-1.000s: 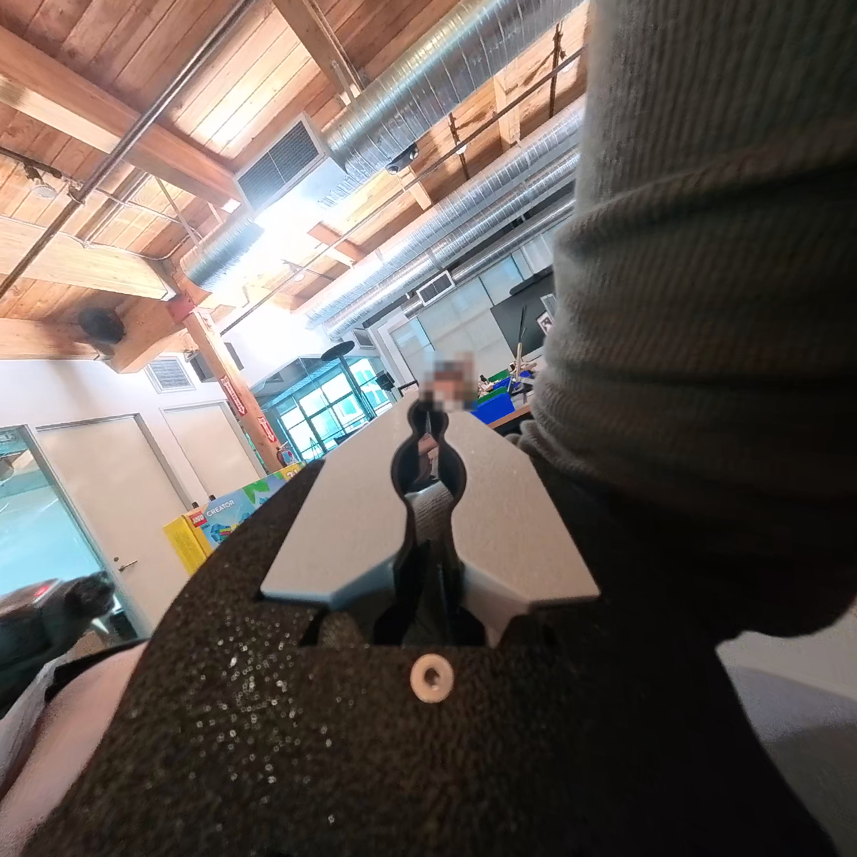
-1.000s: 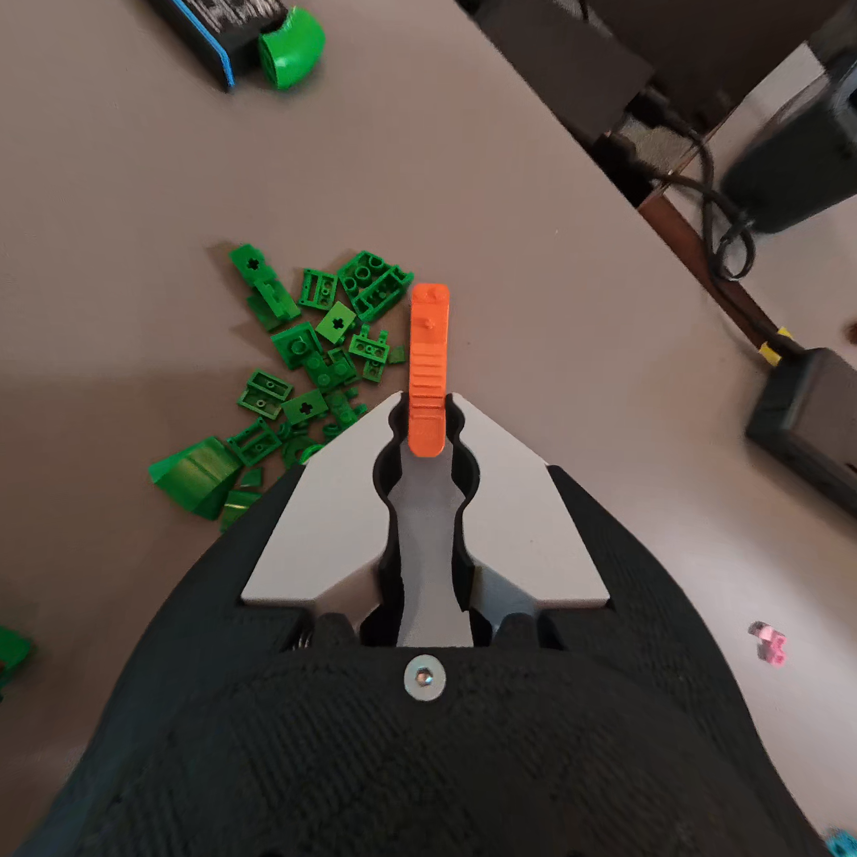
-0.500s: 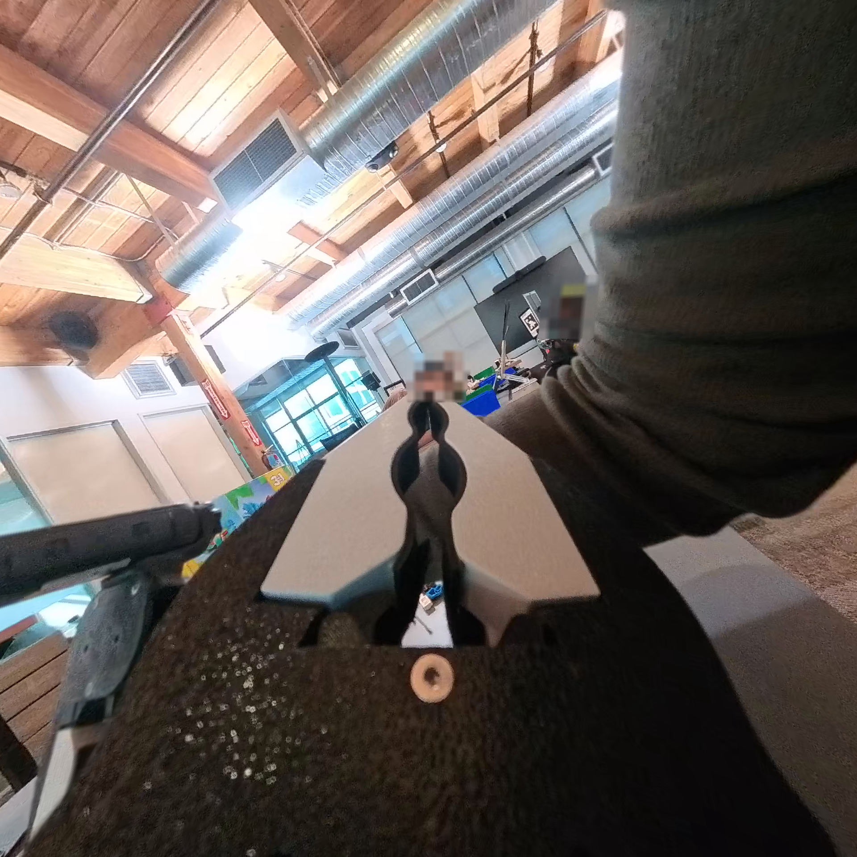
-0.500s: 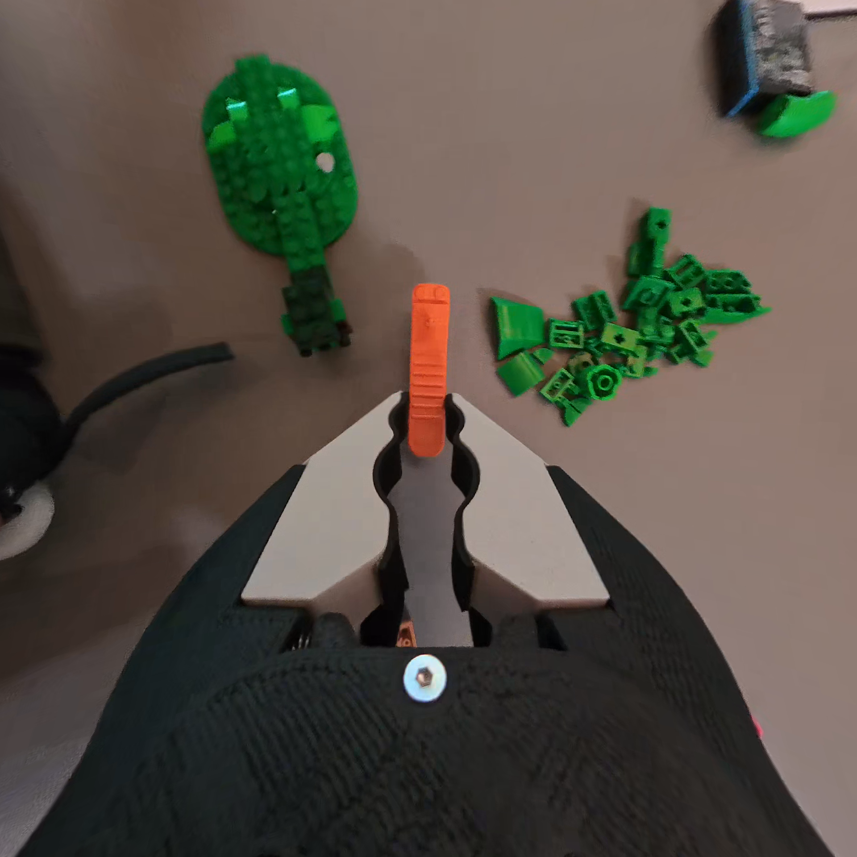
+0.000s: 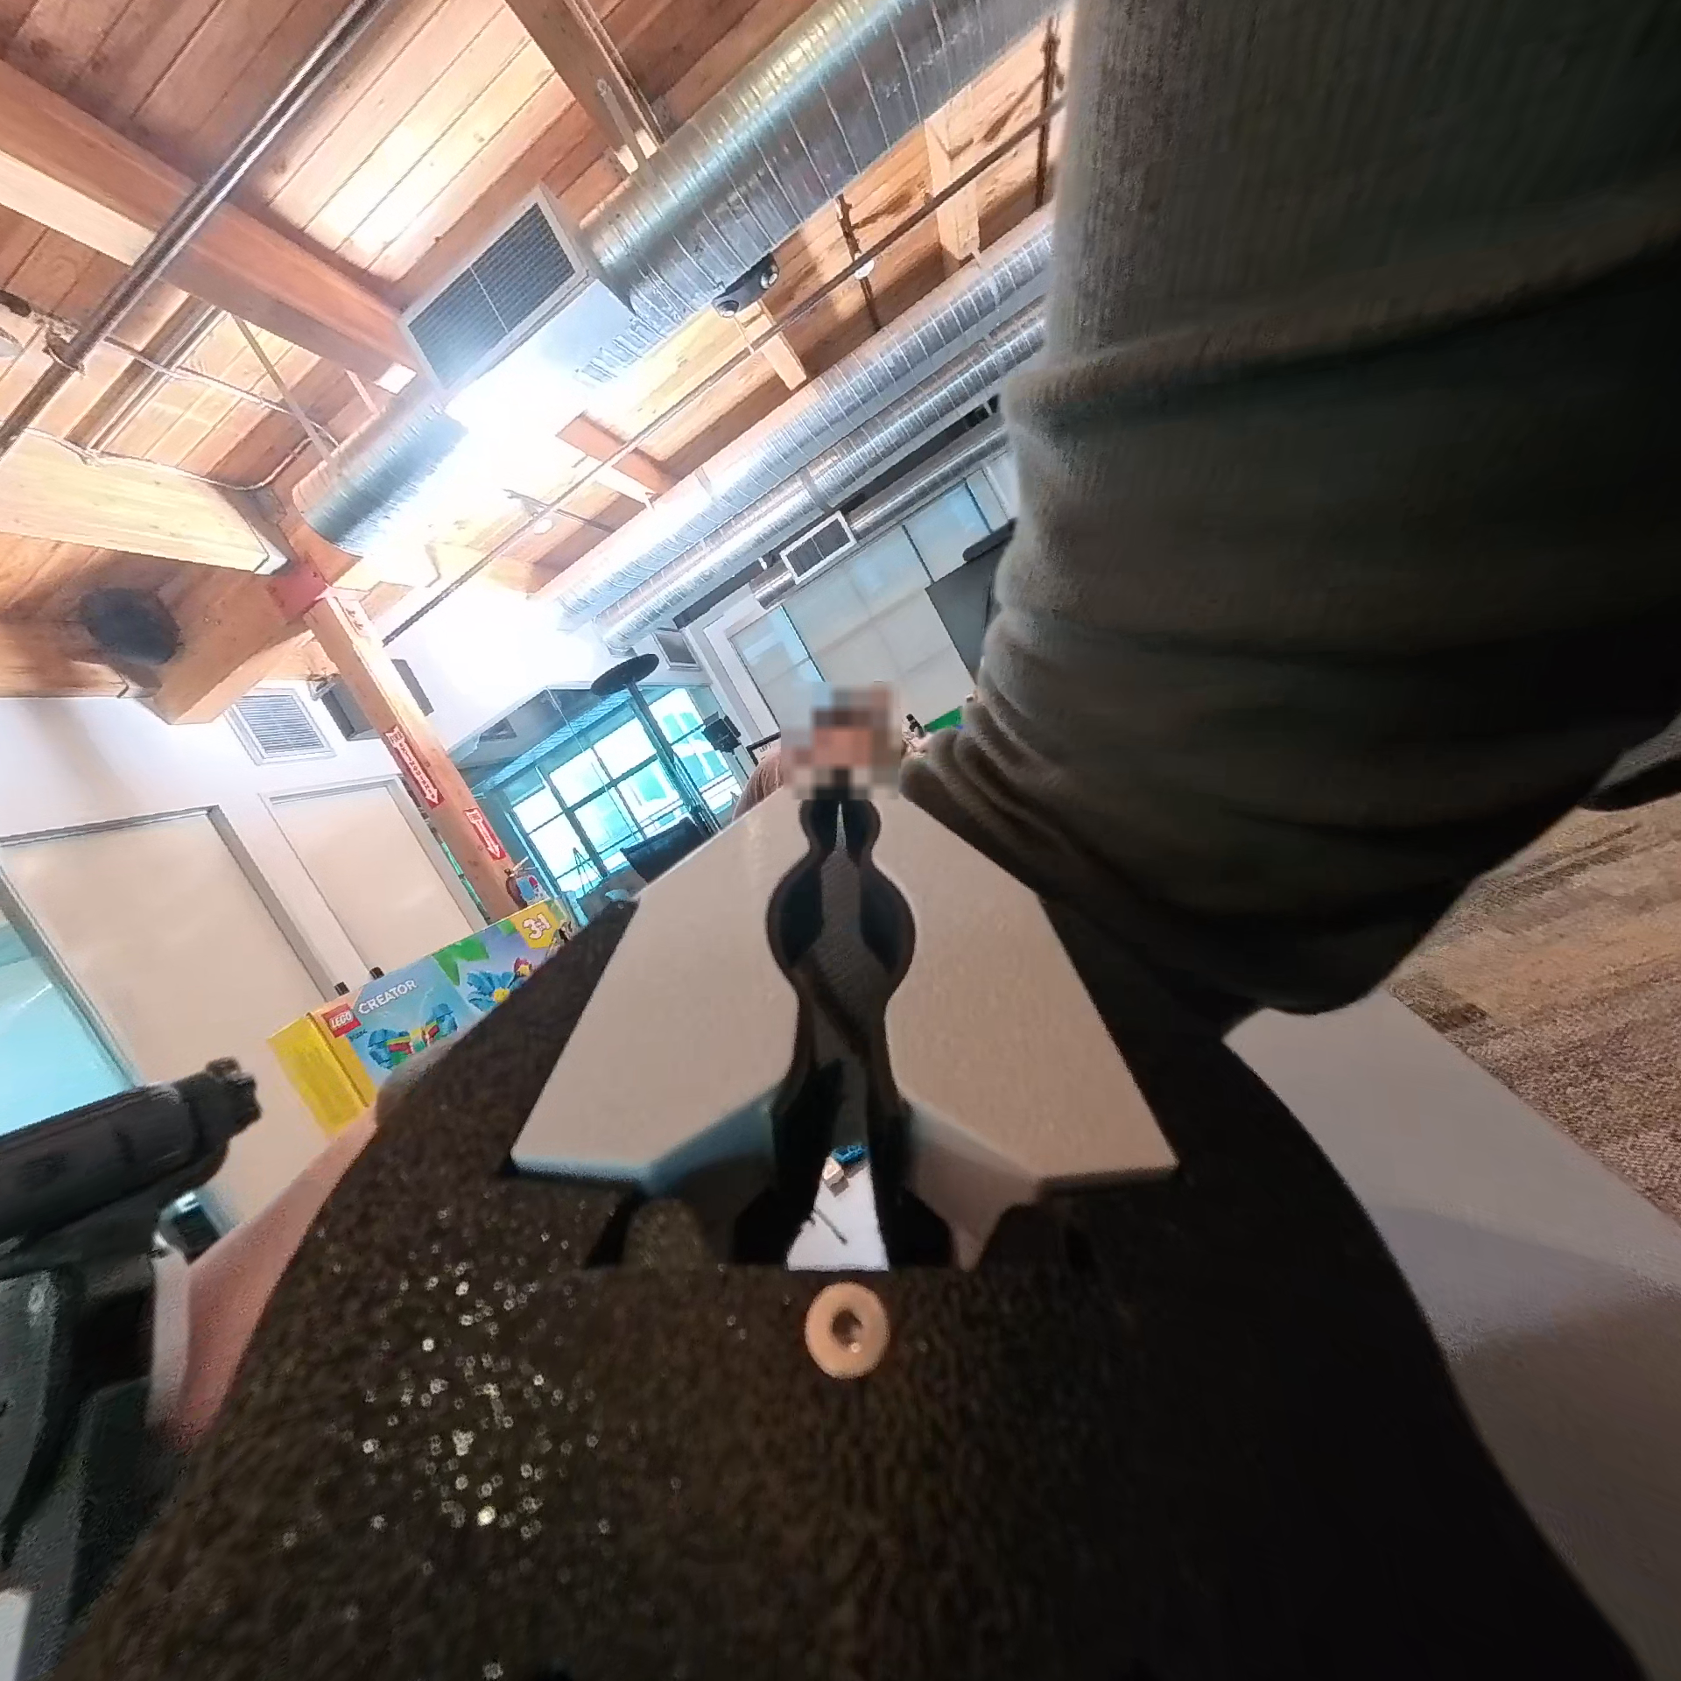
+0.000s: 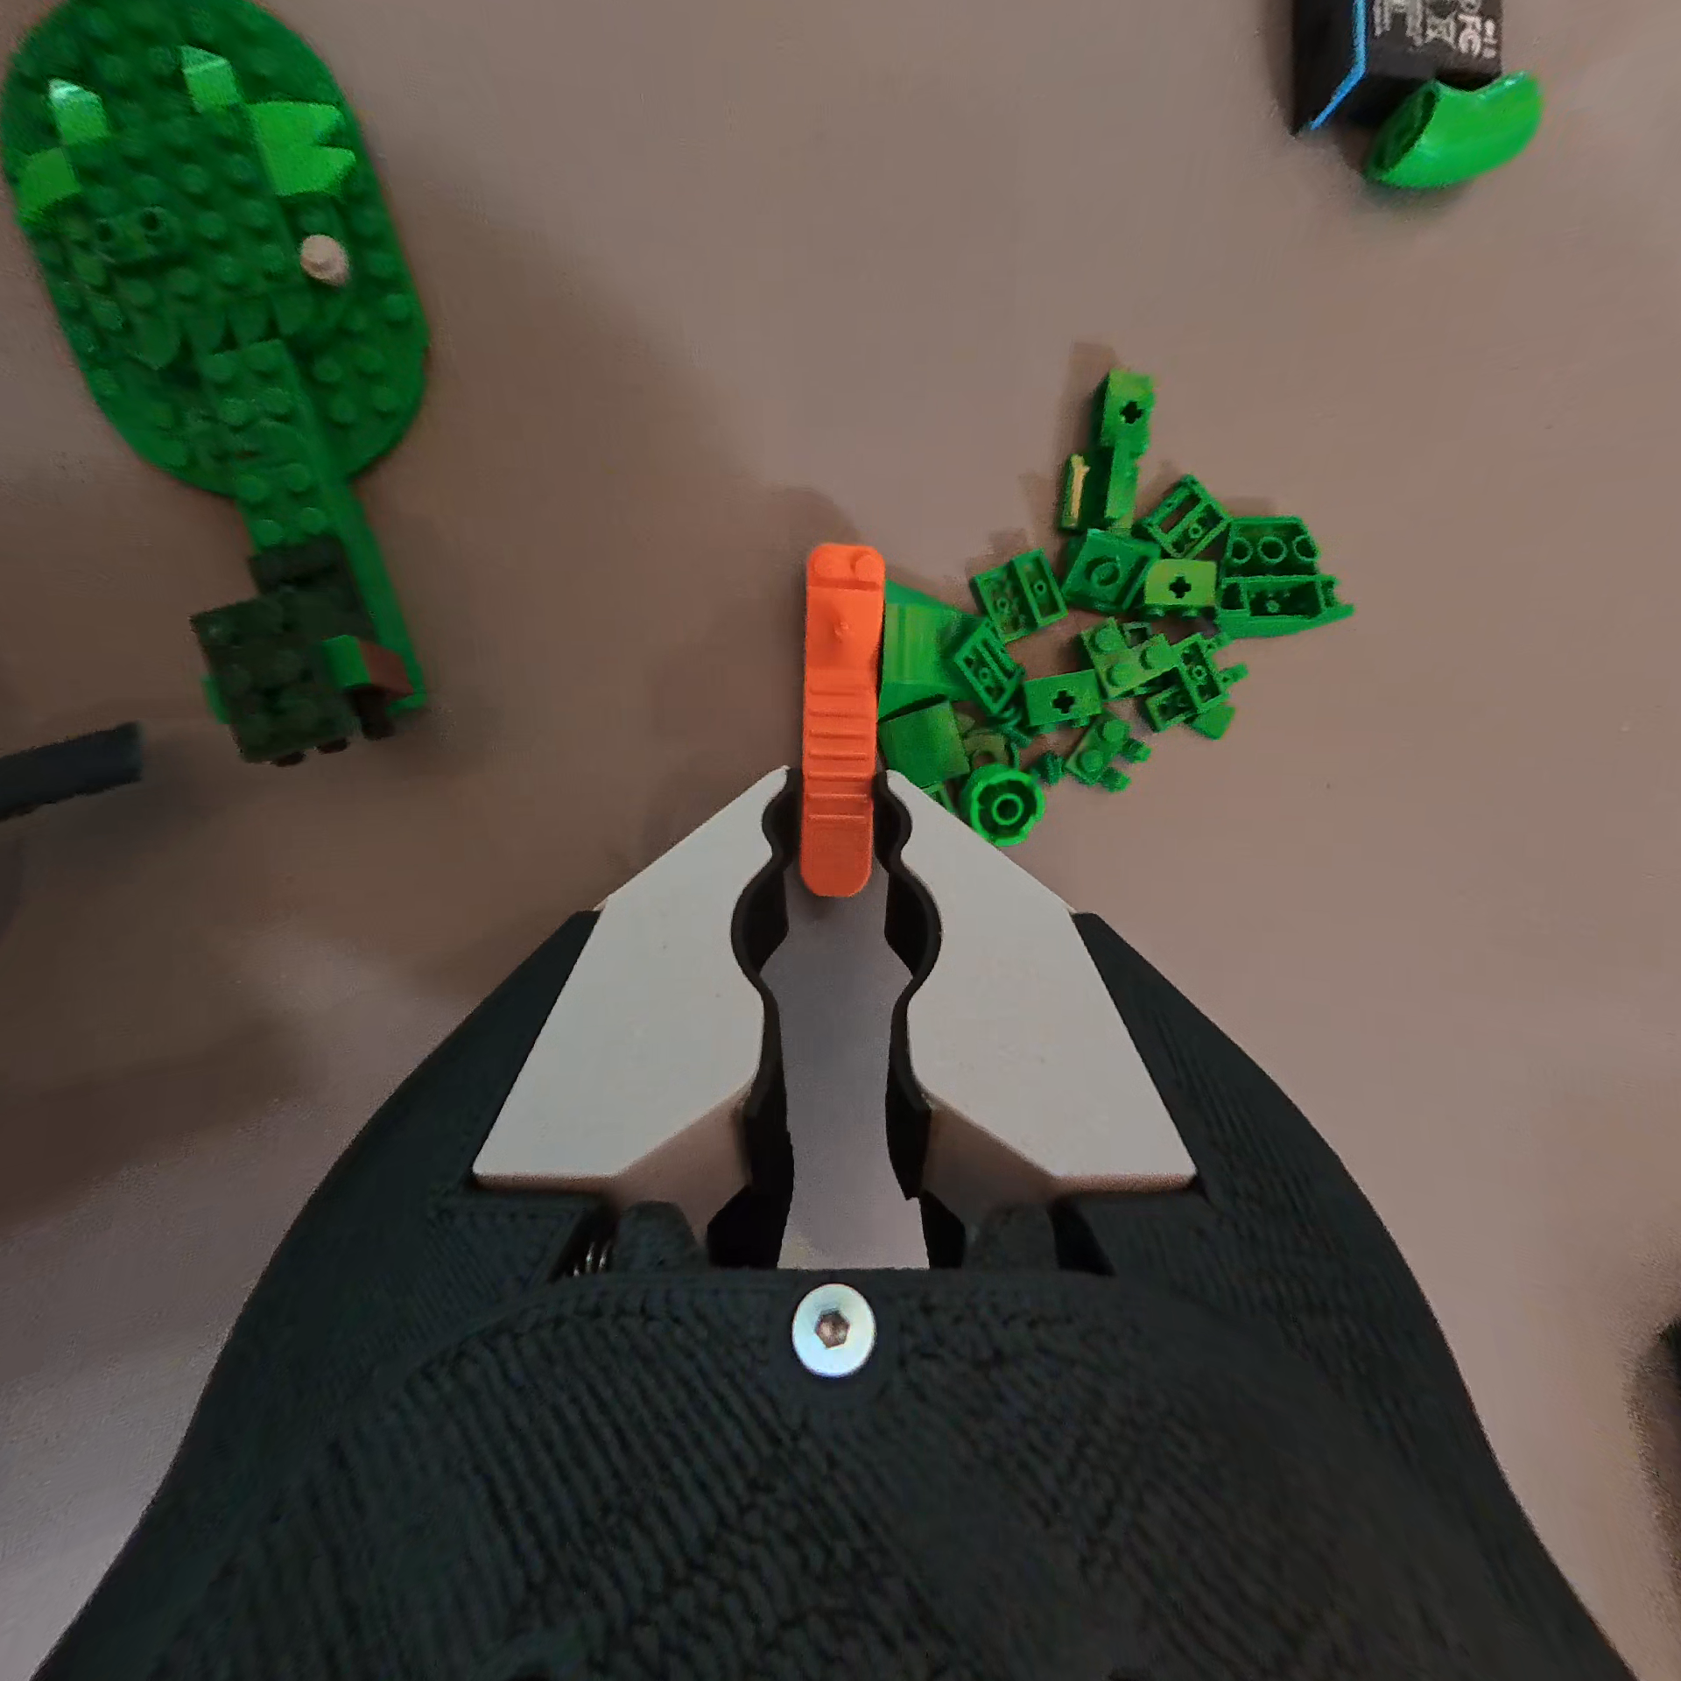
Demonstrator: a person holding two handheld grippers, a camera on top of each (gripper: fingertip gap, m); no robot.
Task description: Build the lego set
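The right tool (image 6: 839, 782) grips an orange brick separator (image 6: 841, 719) above the desk (image 6: 691, 300), beside loose green bricks (image 6: 1128, 619); a green leaf-shaped build (image 6: 218, 327) lies left. The left tool (image 5: 837, 814), closed and empty, points ceilingward.

Orange brick separator (image 6: 841, 728) clamped at its ribbed end between the right hand-held gripper (image 6: 837, 791) tips, pointing forward above the table (image 6: 728, 318); green leaf-shaped build (image 6: 218, 300) lies flat upper left, studs up, darker green block at its stem end; pile of loose green pieces (image 6: 1119, 628) just right of the separator; a curved green piece (image 6: 1455, 127) sits apart, upper right.
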